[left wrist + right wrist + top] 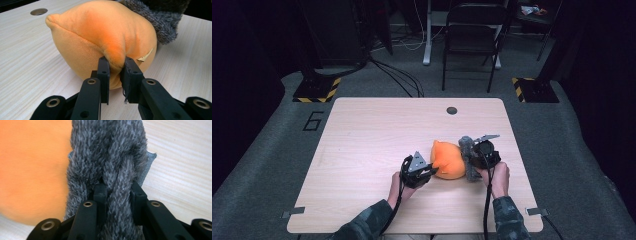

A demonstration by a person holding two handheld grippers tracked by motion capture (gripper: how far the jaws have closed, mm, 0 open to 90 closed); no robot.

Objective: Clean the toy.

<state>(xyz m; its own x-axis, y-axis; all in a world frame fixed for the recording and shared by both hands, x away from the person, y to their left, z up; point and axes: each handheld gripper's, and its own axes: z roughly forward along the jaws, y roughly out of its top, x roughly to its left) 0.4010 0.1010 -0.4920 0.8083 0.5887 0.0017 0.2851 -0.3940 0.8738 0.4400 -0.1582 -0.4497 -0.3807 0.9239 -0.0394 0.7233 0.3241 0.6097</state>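
Plush toy (448, 160), grey knit (468, 157), one each.

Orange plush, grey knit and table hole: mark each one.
Orange plush (100, 32): left gripper view, upper bulge of its body.
Grey knit (110, 152): right gripper view, middle of its fuzzy band.
Table hole (452, 110): high view, its centre, near the far edge.

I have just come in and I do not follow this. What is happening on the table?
A person works at a wooden table with a gripper in each hand. The left gripper has its fingers shut on a fold of an orange plush toy. The right gripper has its fingers shut on a grey fuzzy cloth that lies against the toy's right side. Both things sit near the table's middle, touching each other.
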